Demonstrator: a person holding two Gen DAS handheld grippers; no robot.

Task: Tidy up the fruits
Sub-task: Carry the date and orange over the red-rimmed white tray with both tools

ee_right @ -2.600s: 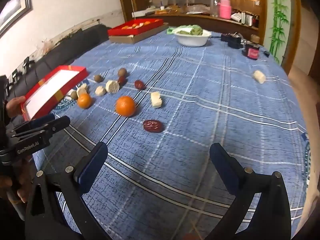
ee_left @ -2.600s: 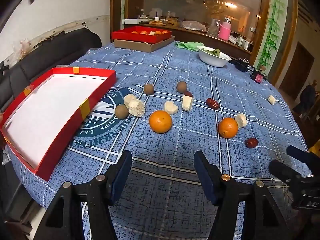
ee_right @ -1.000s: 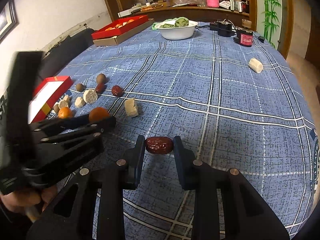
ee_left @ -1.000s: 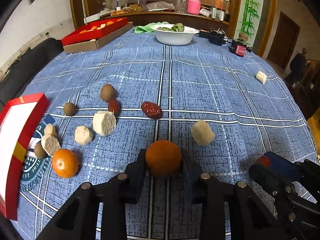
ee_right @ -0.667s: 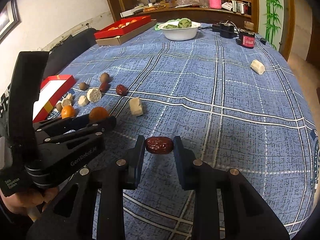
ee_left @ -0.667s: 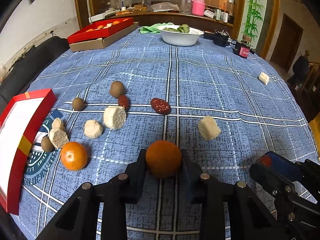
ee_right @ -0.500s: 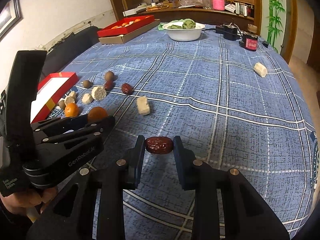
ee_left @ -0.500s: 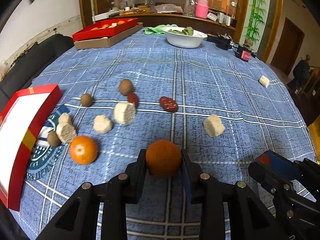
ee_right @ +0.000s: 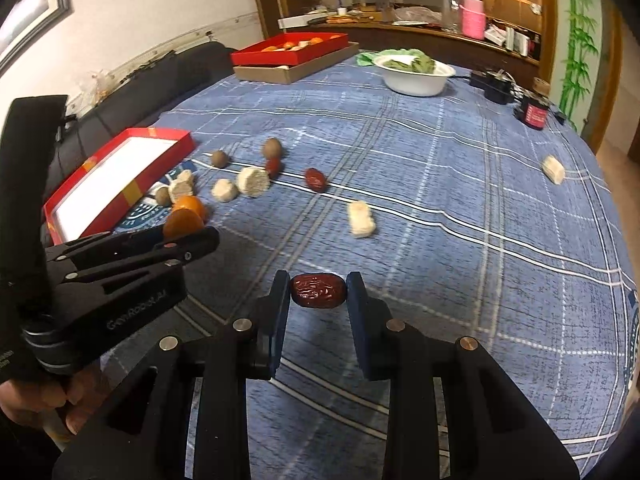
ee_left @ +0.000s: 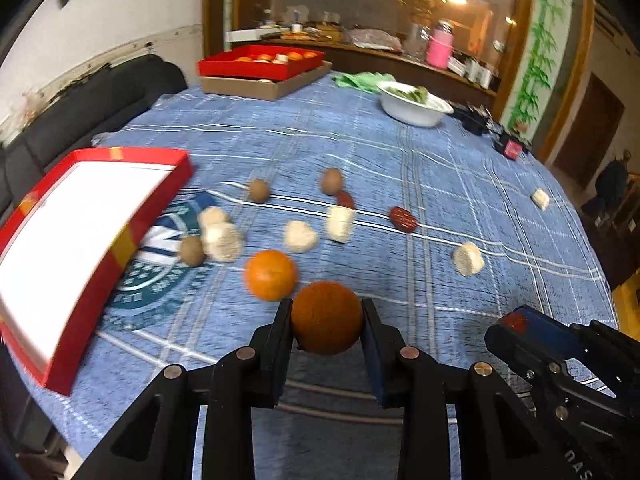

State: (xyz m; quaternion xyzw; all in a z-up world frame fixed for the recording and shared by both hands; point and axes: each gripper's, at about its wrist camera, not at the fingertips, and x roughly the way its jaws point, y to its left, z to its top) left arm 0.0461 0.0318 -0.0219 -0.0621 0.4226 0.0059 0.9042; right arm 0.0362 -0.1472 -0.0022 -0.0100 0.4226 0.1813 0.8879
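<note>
Blue-checked counter [ee_right: 460, 168] strewn with fruit and pale snack pieces, still to be sorted. Open red box [ee_left: 76, 240] at the near left edge, empty, probably the bin for these picks. Left hand-held gripper [ee_left: 326, 318] clamped on an orange [ee_left: 326, 316], lifted clear and close to the box, though blurred. Right hand-held gripper [ee_right: 318, 290] pinched on a red date [ee_right: 318, 291], held end to end above the cloth

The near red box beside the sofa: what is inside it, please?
The near red box shows only a bare white inner floor. The strip behind its front wall is hidden; no fruit is visible inside.
</note>
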